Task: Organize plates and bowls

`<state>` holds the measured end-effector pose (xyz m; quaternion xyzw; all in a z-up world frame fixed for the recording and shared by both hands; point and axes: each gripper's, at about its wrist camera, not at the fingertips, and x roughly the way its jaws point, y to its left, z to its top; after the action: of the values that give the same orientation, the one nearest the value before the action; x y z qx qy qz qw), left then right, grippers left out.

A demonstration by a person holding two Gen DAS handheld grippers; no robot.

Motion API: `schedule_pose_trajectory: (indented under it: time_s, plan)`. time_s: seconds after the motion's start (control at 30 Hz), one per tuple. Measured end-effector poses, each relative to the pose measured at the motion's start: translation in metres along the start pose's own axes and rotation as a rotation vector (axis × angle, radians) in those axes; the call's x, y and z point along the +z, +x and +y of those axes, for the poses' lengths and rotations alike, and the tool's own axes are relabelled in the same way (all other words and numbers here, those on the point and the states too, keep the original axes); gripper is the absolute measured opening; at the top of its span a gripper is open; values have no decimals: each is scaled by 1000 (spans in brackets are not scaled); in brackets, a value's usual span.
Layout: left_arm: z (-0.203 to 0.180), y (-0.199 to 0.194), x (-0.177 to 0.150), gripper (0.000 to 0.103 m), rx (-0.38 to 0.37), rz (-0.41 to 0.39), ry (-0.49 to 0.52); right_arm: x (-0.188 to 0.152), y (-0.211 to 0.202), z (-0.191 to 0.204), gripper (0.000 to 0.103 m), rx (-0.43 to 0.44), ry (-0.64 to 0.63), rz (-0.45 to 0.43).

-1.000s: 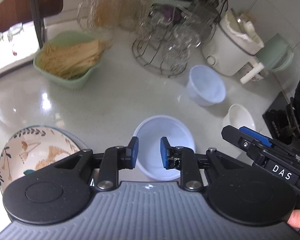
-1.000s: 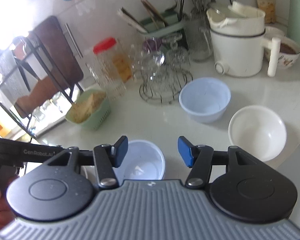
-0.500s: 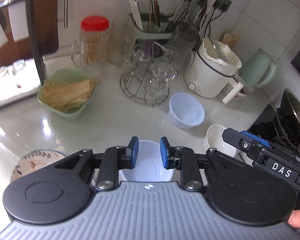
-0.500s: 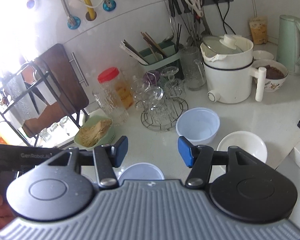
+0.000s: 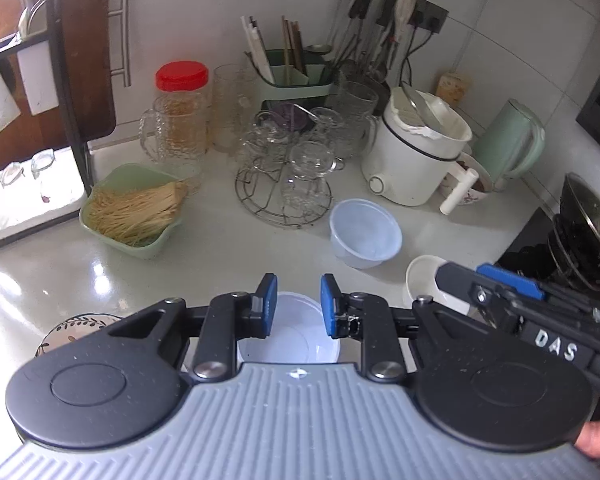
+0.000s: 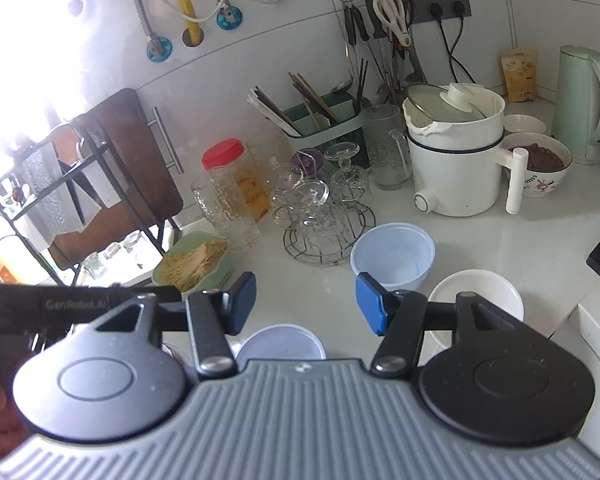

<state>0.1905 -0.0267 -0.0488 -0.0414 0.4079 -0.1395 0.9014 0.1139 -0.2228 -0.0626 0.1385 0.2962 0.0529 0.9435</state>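
right gripper (image 6: 306, 304) empty, jaws apart | blue bowl (image 6: 394, 256) beside white bowl (image 6: 484, 294)

2 pale blue plastic bowls (image 5: 365, 234) (image 5: 288, 334), 1 white bowl (image 6: 476, 300), 1 patterned plate (image 5: 76, 326) (half hidden).

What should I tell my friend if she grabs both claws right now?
Left claw: narrow gap, holding nothing.
Right claw: open, holding nothing.
Things, all apart on the counter: near plastic bowl below the left claw, far plastic bowl by the glass rack, white bowl on the right, plate on the left.
Done: nothing stacked.
Left: nest the bowls, place the plate.
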Motion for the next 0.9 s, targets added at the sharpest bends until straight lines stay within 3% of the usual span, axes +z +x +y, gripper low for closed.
schedule_pose_trajectory:
  time_s: [0.13,0.53,0.7,0.9]
  plan:
    - [-19,2,-7,27,18,-15,41,-4,-4,-8,59,-25,-20,-21]
    - [-74,26,-21,27,5,-1,25,-12,-25,-68,59,-62,1,-1]
    - [-81,29,-25,27,11,7,4,-19,-35,-68,59,-74,-64,-8]
    - [-73,31,-20,27,15,-3,2,-18,-30,-70,59,-78,-33,8]
